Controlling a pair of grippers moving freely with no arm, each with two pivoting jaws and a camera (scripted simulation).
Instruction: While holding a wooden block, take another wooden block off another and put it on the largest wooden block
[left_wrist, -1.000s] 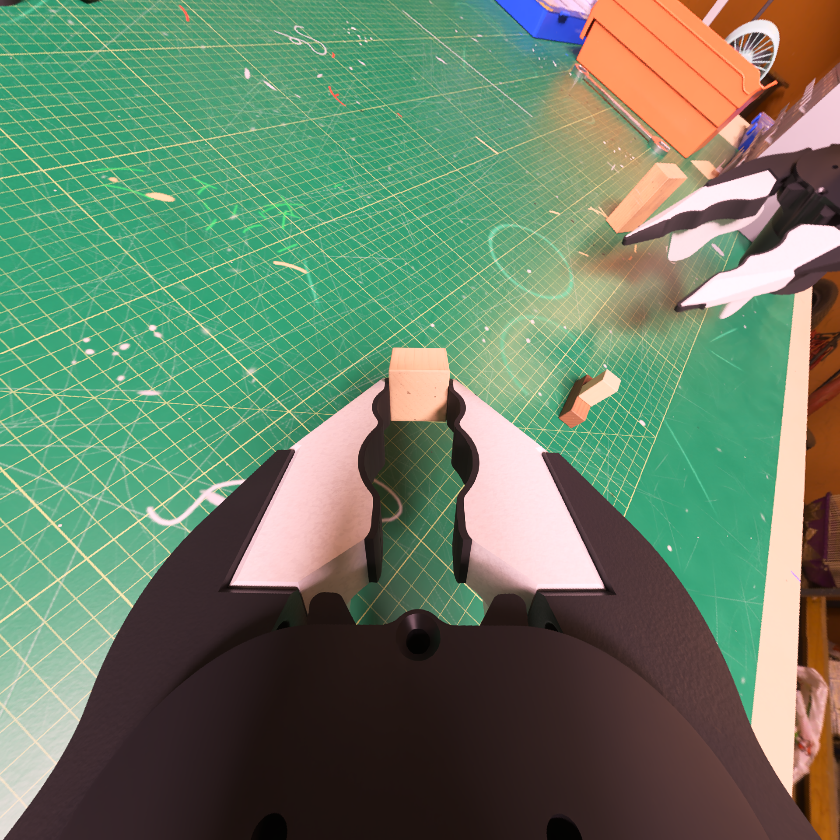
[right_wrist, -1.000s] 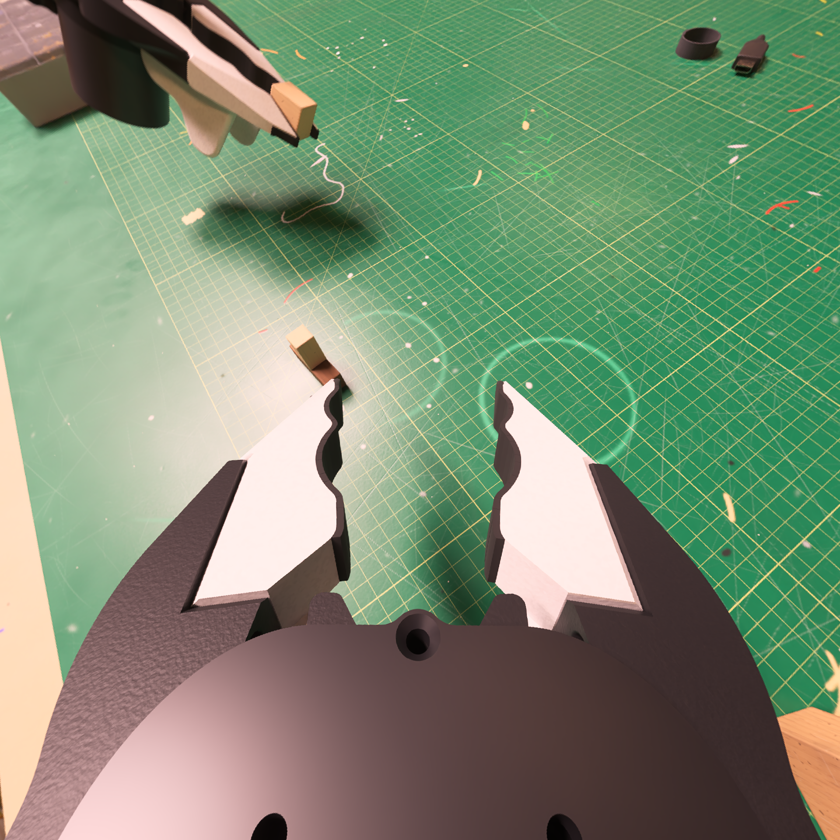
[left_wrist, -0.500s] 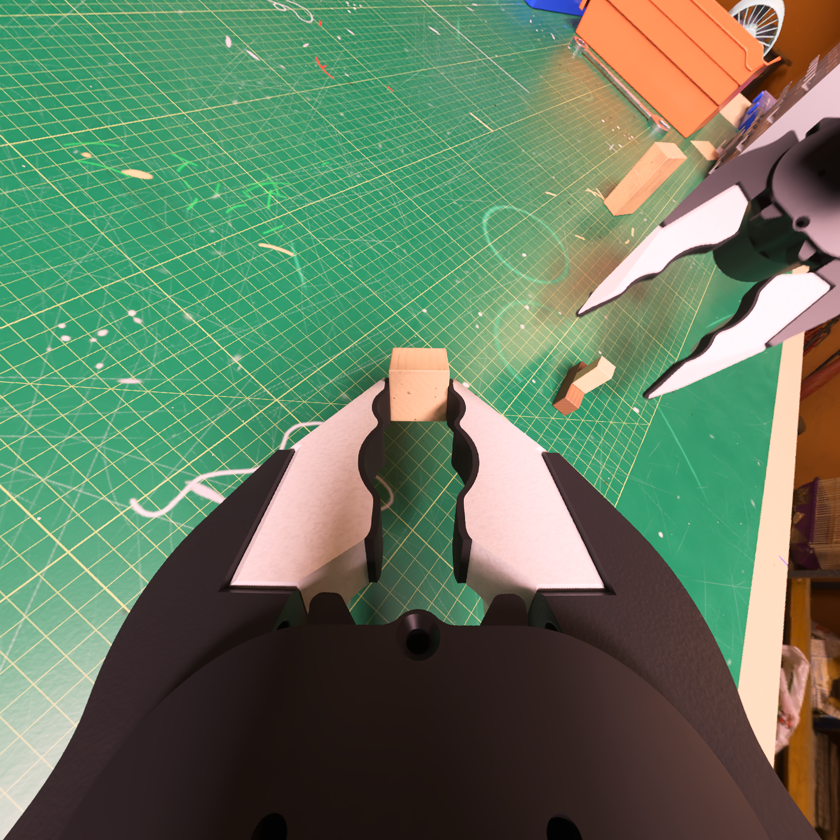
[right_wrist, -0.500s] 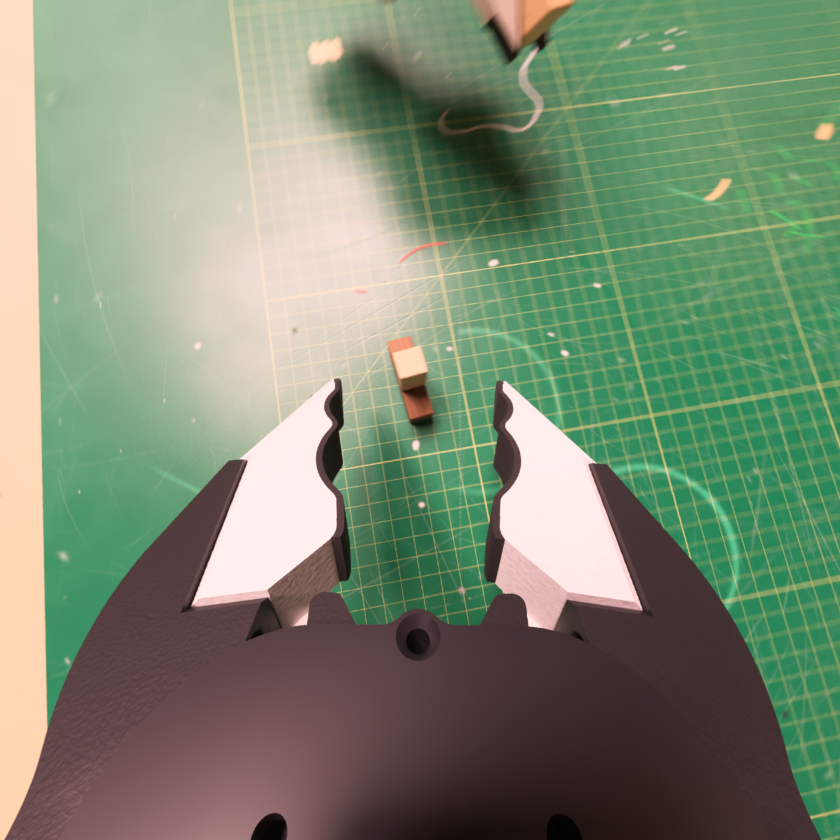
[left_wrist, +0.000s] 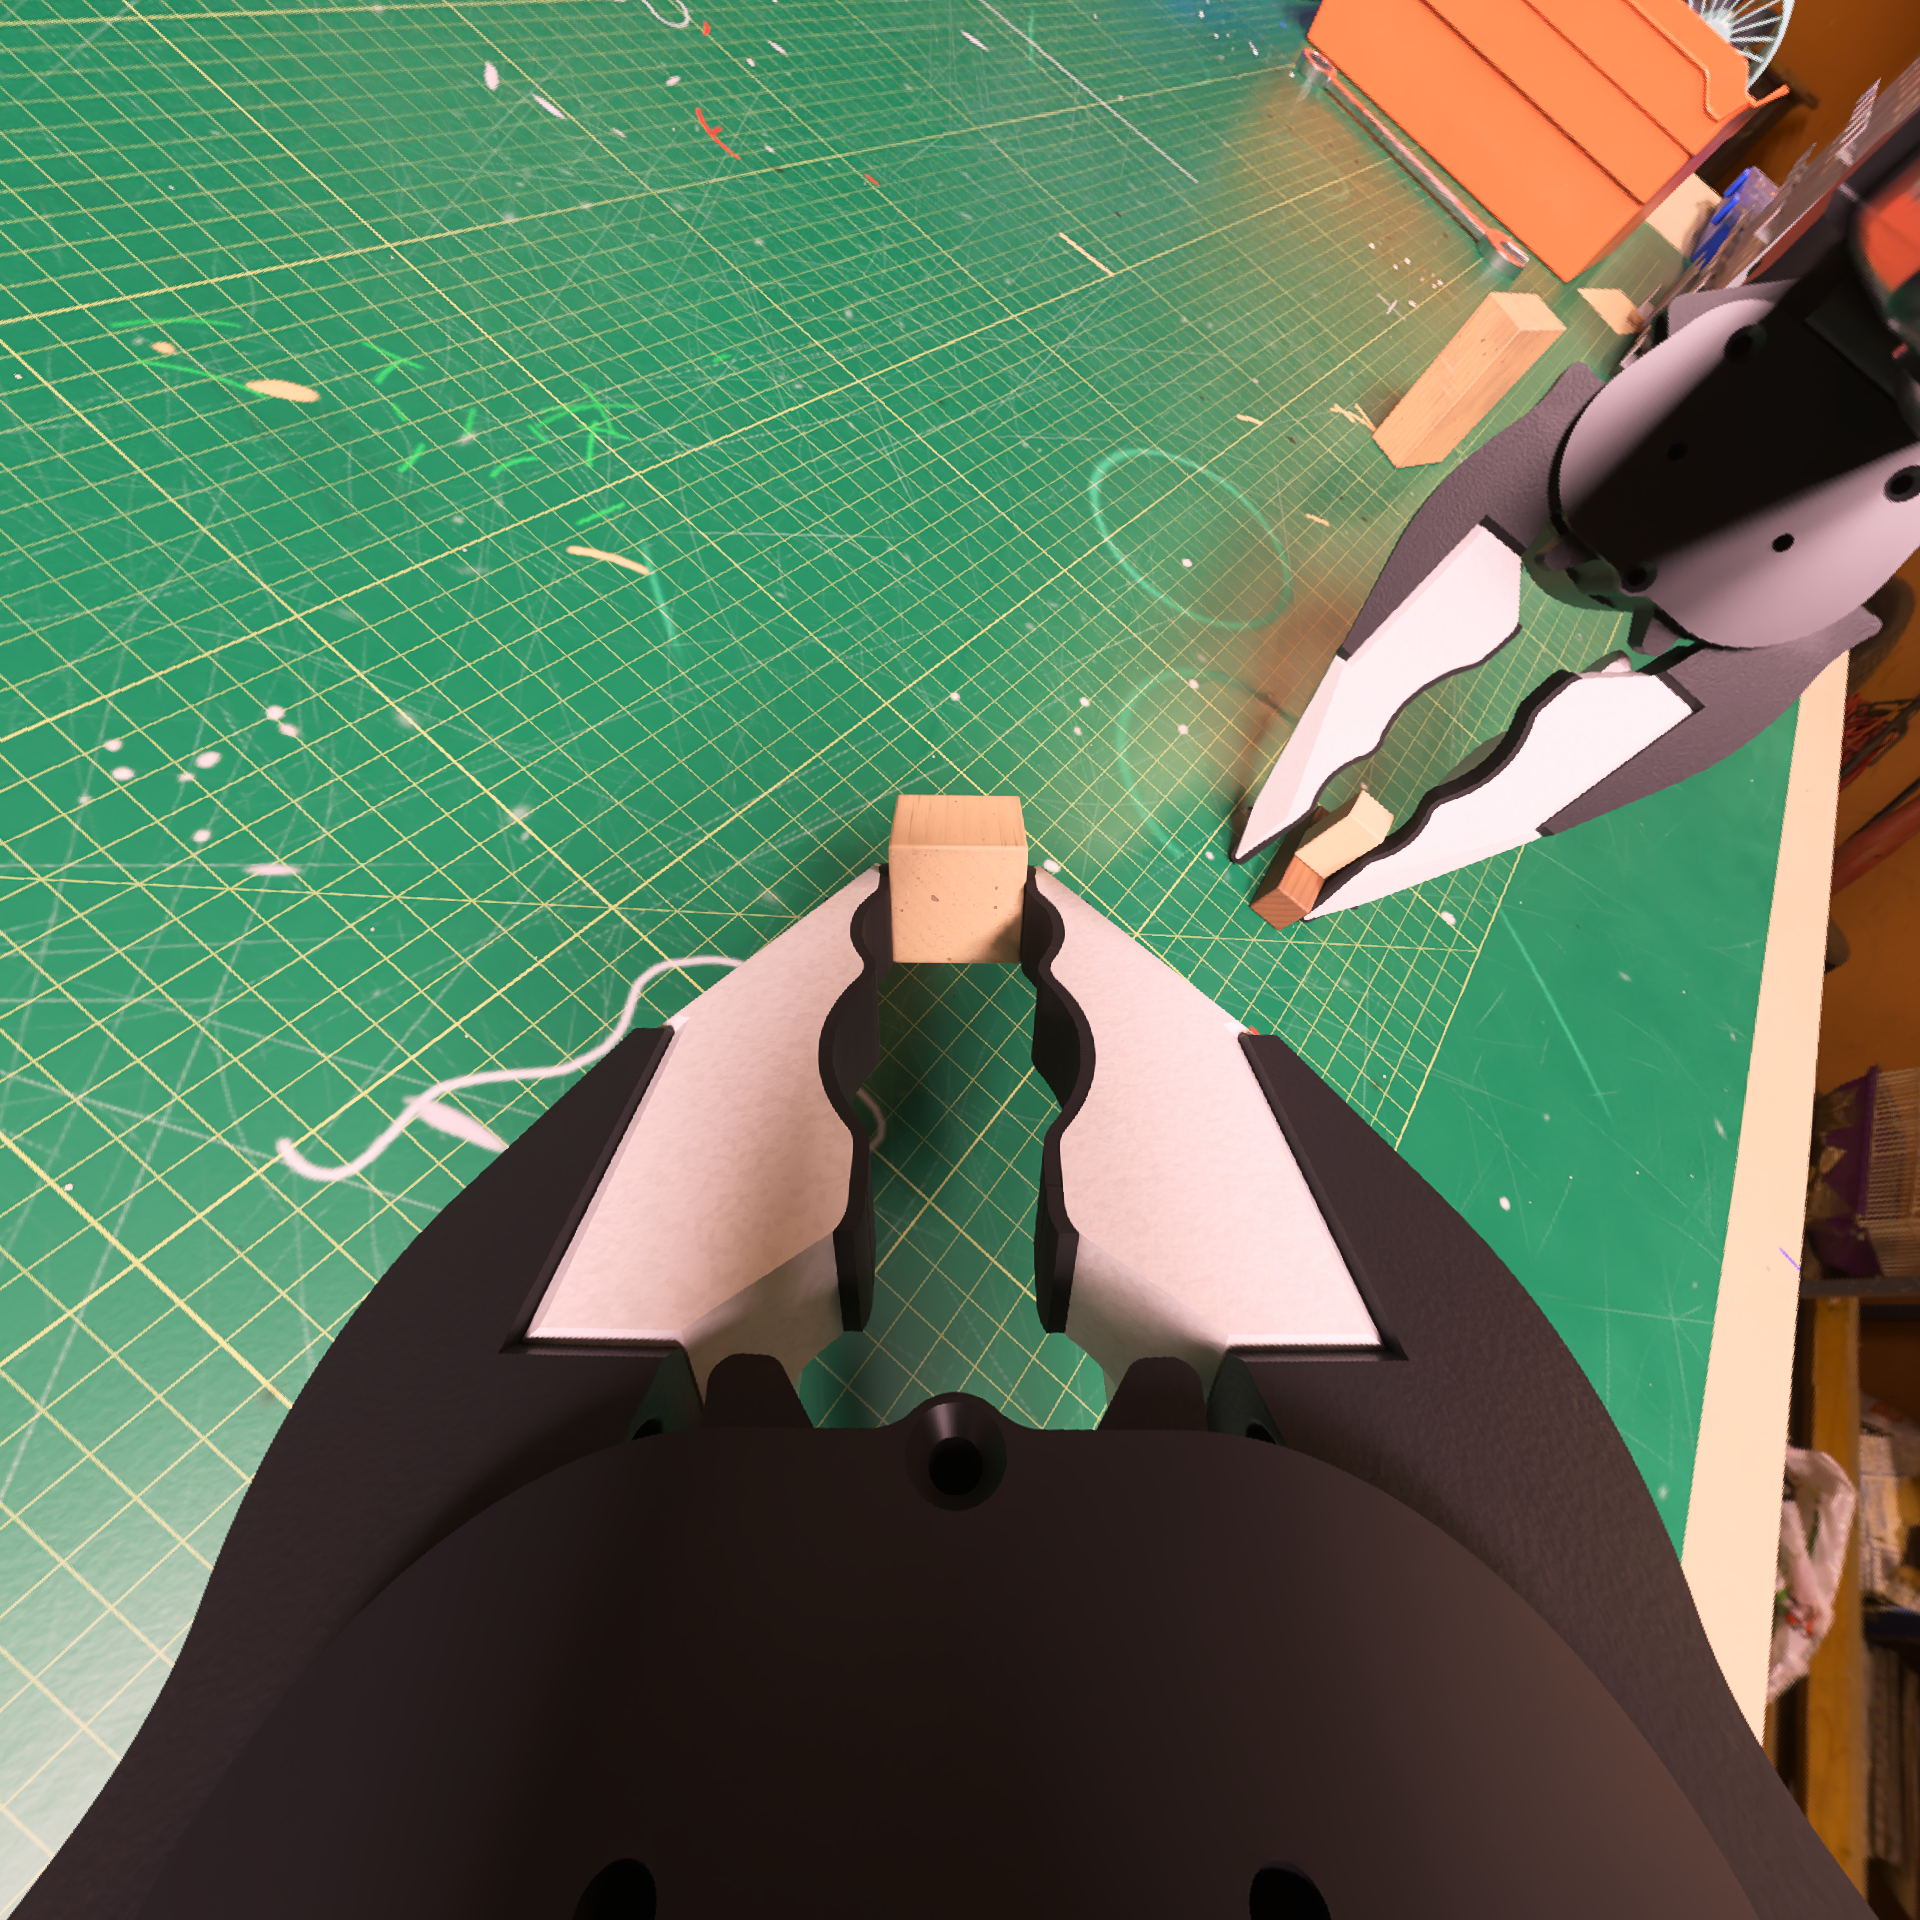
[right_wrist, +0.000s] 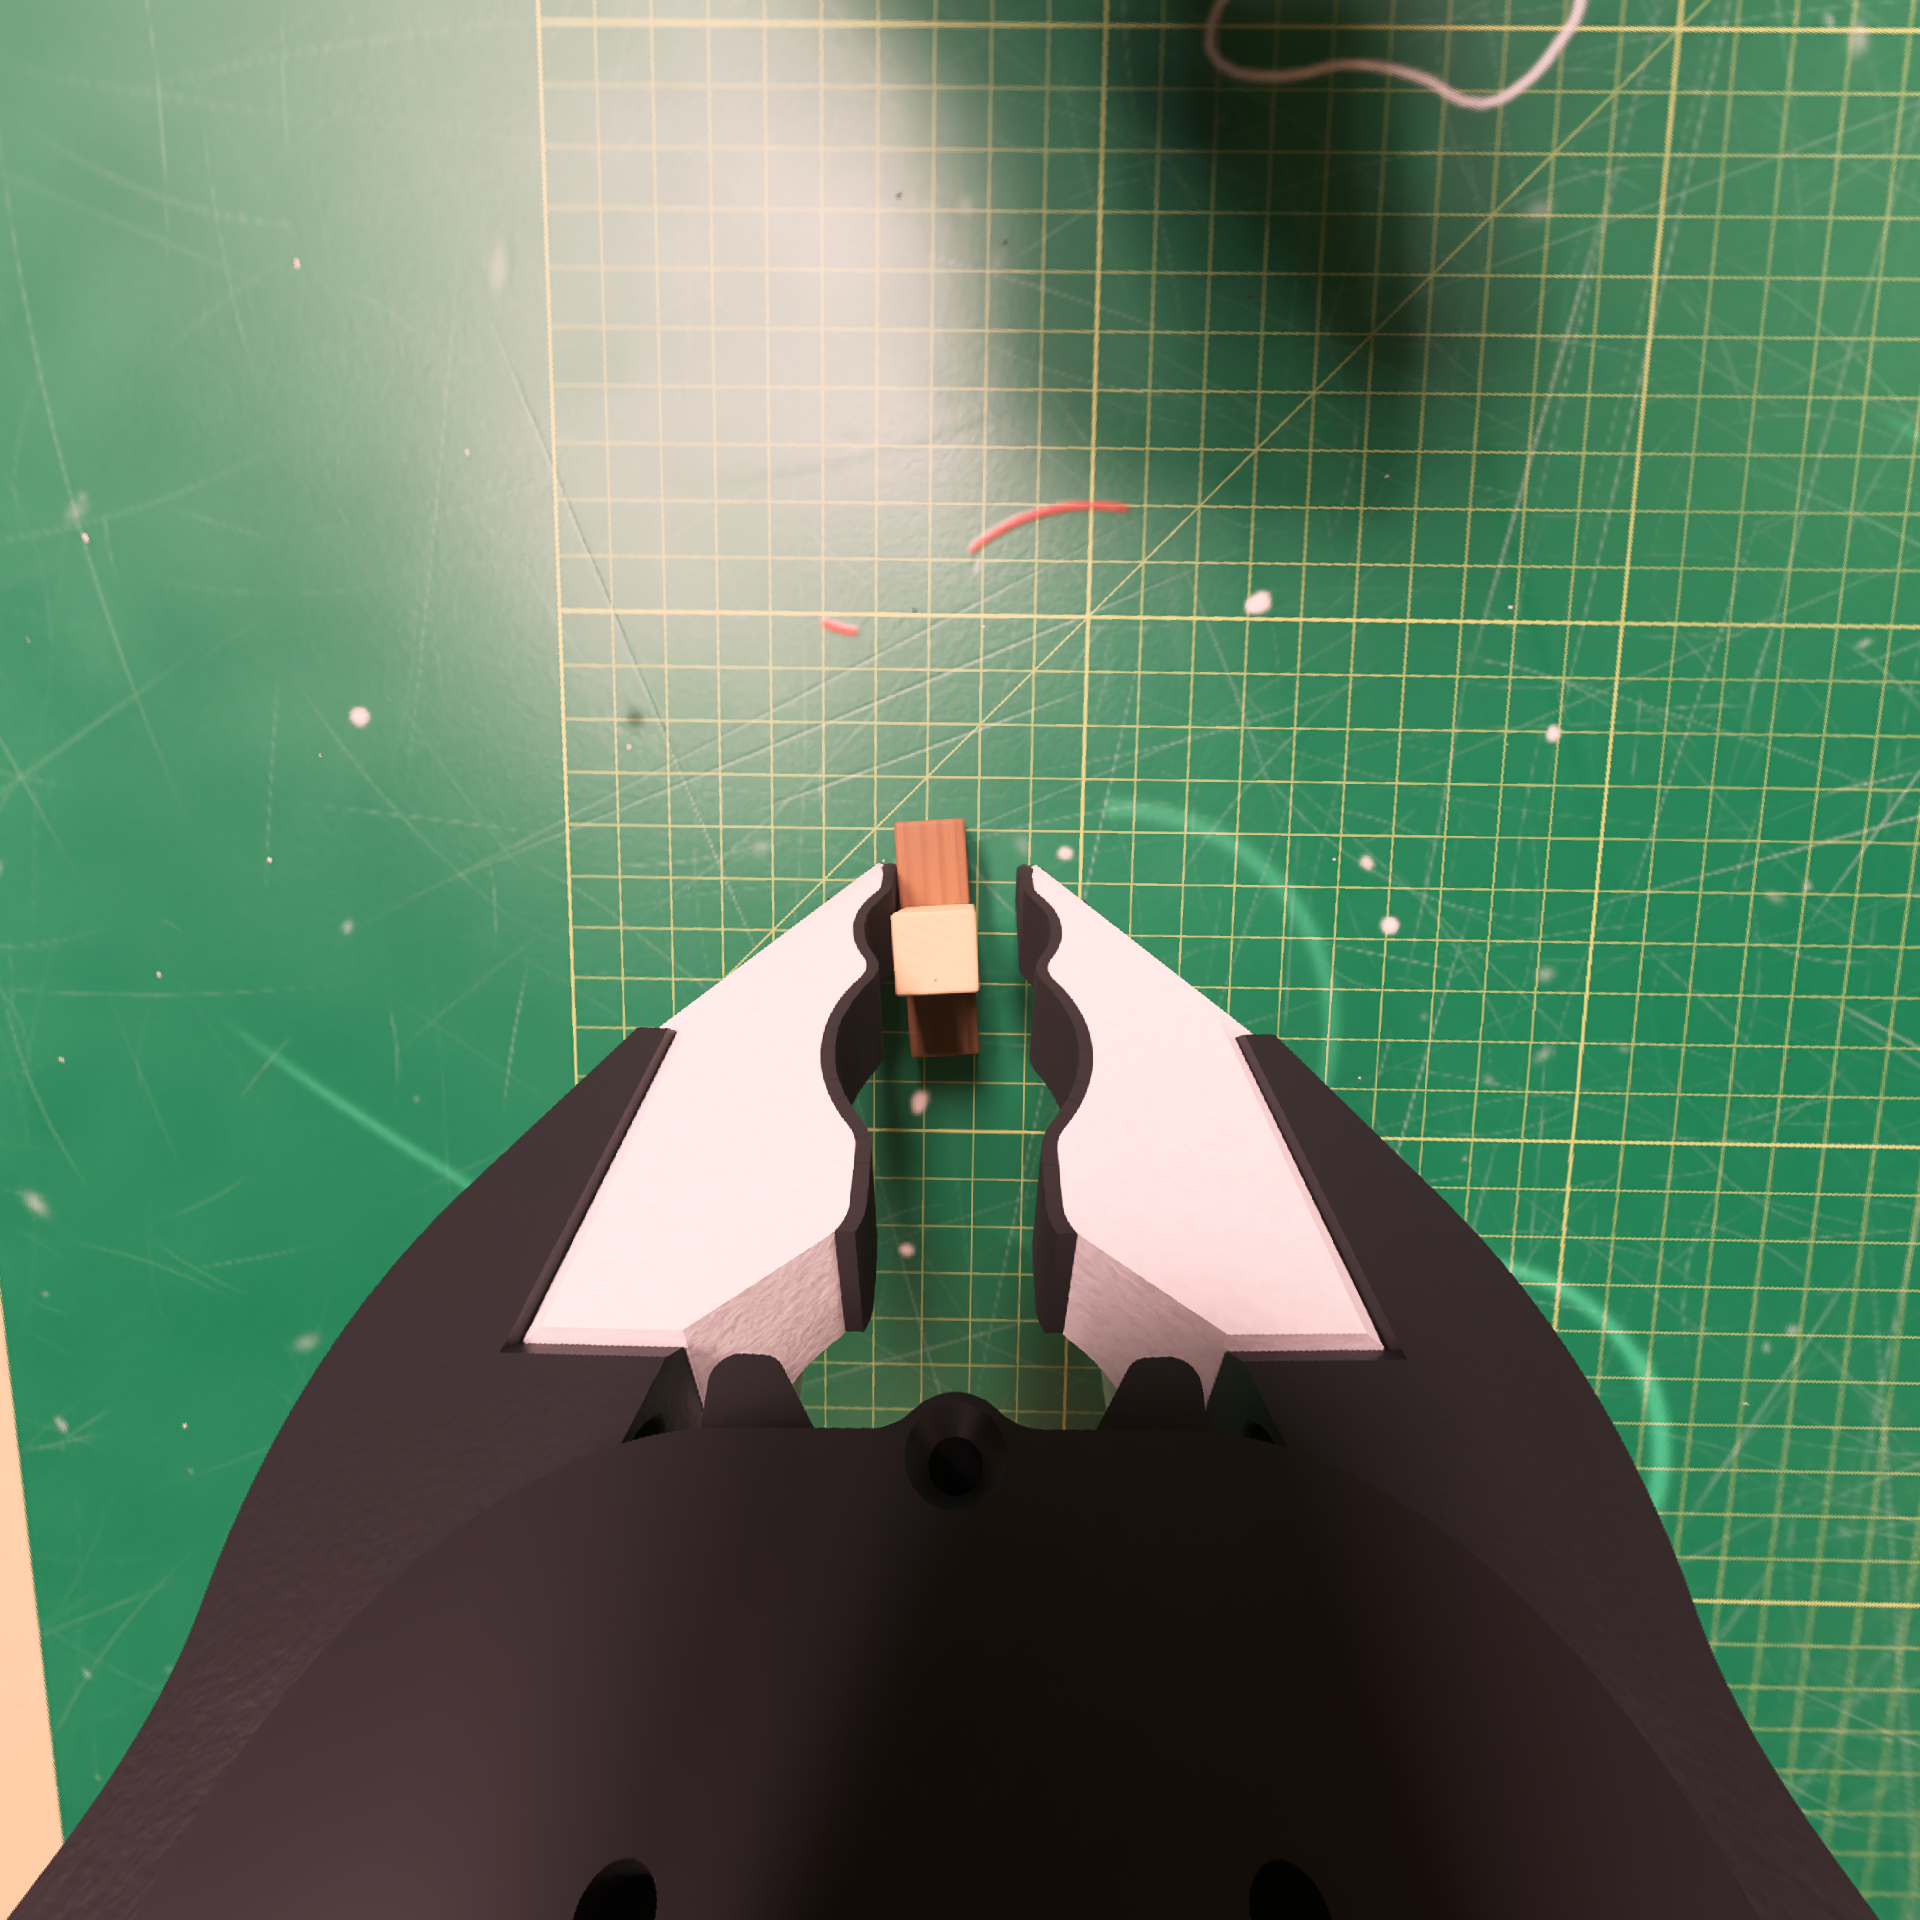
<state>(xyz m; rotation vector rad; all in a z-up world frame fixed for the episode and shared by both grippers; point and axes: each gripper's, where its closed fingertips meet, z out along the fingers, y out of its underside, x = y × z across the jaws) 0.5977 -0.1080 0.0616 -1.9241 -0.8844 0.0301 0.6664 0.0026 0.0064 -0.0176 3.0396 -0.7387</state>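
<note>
My left gripper (left_wrist: 956, 883) is shut on a pale wooden cube (left_wrist: 956, 878), held above the green mat. My right gripper (right_wrist: 954, 883) is open and pointed down, its fingers on either side of a small pale block (right_wrist: 934, 949) that lies on a reddish-brown block (right_wrist: 935, 935) on the mat. The left finger looks close to or touching the pale block; a gap shows on the right. The left wrist view shows this gripper (left_wrist: 1273, 883) around the same stack (left_wrist: 1320, 857). The largest block, a long pale one (left_wrist: 1465, 379), lies at the far right.
An orange bin (left_wrist: 1538, 114) stands beyond the long block at the far right. The mat's edge and the table rim (left_wrist: 1766, 1039) run along the right. A white thread (left_wrist: 499, 1081) lies on the mat by my left gripper. Small scraps dot the green cutting mat (left_wrist: 520, 416).
My right gripper has dropped down over the small stack and narrowed its jaws around the pale block. My left gripper has kept its hold on the cube and drifted slightly.
</note>
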